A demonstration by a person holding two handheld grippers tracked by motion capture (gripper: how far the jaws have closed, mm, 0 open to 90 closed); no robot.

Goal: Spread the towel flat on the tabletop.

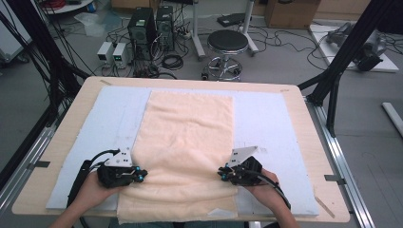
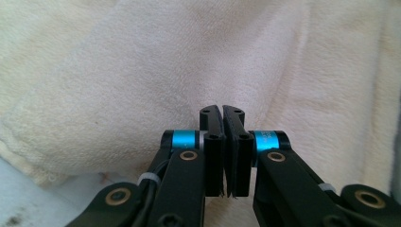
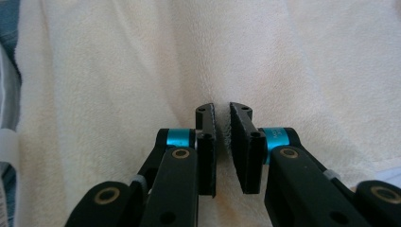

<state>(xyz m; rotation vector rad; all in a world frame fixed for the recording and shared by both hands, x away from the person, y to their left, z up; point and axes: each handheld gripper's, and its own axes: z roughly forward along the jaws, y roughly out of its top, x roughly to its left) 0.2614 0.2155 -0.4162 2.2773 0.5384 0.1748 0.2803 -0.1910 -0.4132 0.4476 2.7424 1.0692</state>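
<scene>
A cream towel (image 1: 185,137) lies lengthwise on a pale blue mat (image 1: 266,118), its near end bunched into a fold by the table's front edge. My left gripper (image 1: 141,175) sits at the towel's left edge near the front. In the left gripper view the jaws (image 2: 222,109) are pressed together, and creases in the towel (image 2: 118,71) run to their tips. My right gripper (image 1: 221,173) sits at the towel's right edge. In the right gripper view it (image 3: 222,108) is nearly closed, with a ridge of towel (image 3: 307,61) pinched between the pads.
The mat covers most of a wooden table (image 1: 85,95). Beyond the far edge stand a black stool (image 1: 227,42), computer towers (image 1: 149,26) and loose cables on the floor. A black frame post (image 1: 342,57) rises at the right. A white tag (image 1: 218,212) shows at the towel's near hem.
</scene>
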